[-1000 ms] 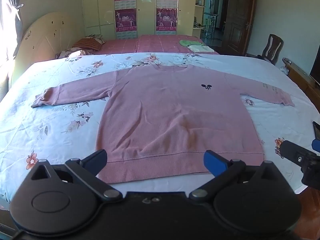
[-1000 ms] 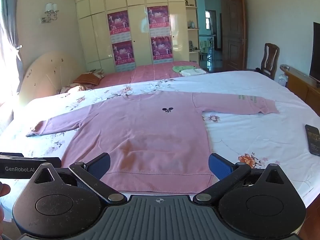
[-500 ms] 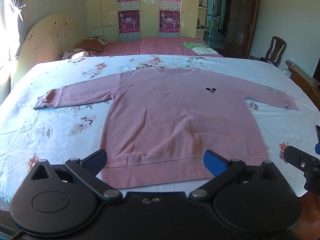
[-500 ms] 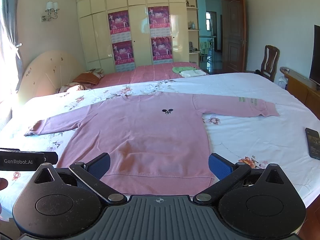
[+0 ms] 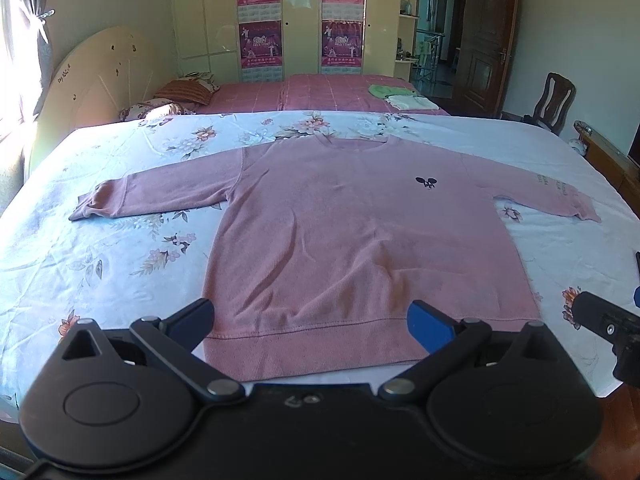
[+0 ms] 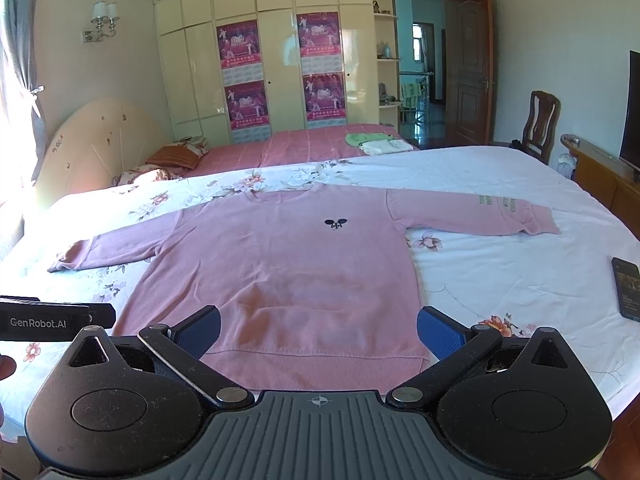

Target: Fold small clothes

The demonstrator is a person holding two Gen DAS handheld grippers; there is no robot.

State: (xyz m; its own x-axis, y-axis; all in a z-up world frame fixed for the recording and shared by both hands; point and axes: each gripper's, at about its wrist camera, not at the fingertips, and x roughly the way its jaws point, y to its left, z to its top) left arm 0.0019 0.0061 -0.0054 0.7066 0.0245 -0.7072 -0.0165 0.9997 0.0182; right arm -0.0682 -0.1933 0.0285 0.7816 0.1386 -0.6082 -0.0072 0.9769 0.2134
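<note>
A pink long-sleeved sweater (image 5: pixel 352 236) lies flat on the floral bedsheet (image 5: pixel 100 248), sleeves spread to both sides, hem nearest me. It also shows in the right wrist view (image 6: pixel 304 272). My left gripper (image 5: pixel 312 320) is open and empty, held above the hem near the bed's front edge. My right gripper (image 6: pixel 318 330) is open and empty, also above the hem. The right gripper's body shows at the right edge of the left wrist view (image 5: pixel 608 328). The left gripper's body shows at the left edge of the right wrist view (image 6: pixel 52 320).
A dark phone (image 6: pixel 627 288) lies on the sheet at the right. A second bed (image 5: pixel 320 94) with folded clothes (image 5: pixel 400 97) stands behind. A wooden chair (image 6: pixel 540 124) and a low wooden cabinet (image 6: pixel 600 176) stand at the right.
Both grippers have risen and tilted a little, so the sweater sits slightly lower in both views. Both stay open and the sweater has not moved.
</note>
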